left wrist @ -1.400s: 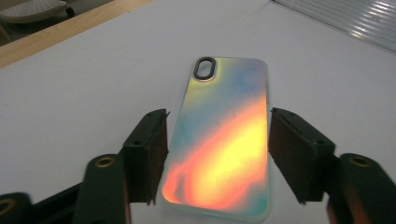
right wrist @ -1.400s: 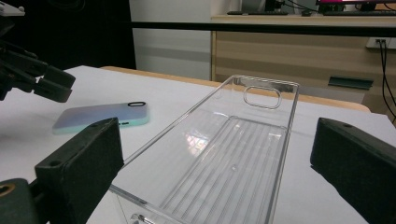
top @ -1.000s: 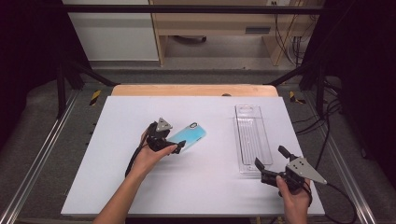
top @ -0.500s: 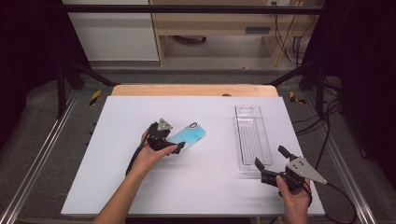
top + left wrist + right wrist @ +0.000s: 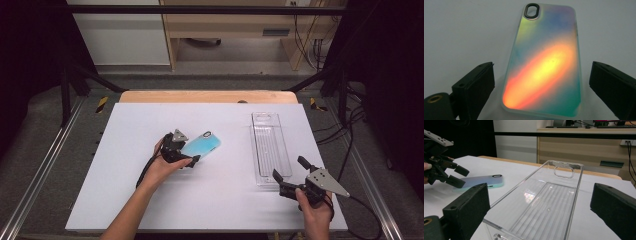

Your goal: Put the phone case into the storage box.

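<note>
White surface [image 5: 150,200] carries everything, your forearms come in from the near edge. Clear plastic tray [image 5: 270,147] lies lengthwise right of centre, empty, ribbed floor, cut-out handle at its far end; in the right gripper view the tray [image 5: 544,202] runs away from the camera between the two black jaws. Phone case [image 5: 201,145] lies flat left of centre, well apart from the tray, light blue from above, camera cut-out at its far right end. In the left gripper view the phone case [image 5: 544,67] reads iridescent, orange-yellow through green and blue, back side up, cut-out at the top.

Your left hand-held gripper [image 5: 186,152] sits at the case's near-left end, jaws spread wide, one each side of the case, neither touching it. Your right hand-held gripper [image 5: 290,170] is at the tray's near end, jaws spread, roughly as wide as the tray's end wall, holding nothing. The right gripper view also catches the left hand-held gripper [image 5: 459,176] beside the case [image 5: 484,182], jaws apart.
</note>
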The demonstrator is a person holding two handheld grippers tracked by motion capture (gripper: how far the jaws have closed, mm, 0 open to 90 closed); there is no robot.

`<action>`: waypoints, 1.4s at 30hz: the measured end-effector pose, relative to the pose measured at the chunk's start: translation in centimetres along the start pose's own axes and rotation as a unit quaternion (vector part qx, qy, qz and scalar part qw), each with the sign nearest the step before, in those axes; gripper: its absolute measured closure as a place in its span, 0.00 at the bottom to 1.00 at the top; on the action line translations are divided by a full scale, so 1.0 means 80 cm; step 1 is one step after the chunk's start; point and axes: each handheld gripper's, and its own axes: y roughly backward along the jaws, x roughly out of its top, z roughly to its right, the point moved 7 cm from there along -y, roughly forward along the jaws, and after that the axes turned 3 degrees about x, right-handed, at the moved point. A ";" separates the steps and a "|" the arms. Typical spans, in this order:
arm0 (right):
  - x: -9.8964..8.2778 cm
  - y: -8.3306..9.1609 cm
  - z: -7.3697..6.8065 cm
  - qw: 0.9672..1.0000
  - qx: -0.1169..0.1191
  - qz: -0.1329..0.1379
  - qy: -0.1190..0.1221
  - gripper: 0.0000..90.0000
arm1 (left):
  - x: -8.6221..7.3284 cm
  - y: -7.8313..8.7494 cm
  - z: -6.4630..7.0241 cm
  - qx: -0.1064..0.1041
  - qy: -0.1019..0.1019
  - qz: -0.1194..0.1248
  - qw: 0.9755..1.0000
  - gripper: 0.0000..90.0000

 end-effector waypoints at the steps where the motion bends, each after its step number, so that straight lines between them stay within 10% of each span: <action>1: 0.000 0.000 0.000 1.000 0.000 -0.001 0.000 0.03 | 0.000 -0.001 0.000 0.001 0.000 0.001 1.000 0.06; 42: -0.001 0.000 -0.001 1.000 0.001 -0.005 0.007 0.03 | -0.003 -0.008 0.010 0.003 -0.020 -0.007 1.000 0.19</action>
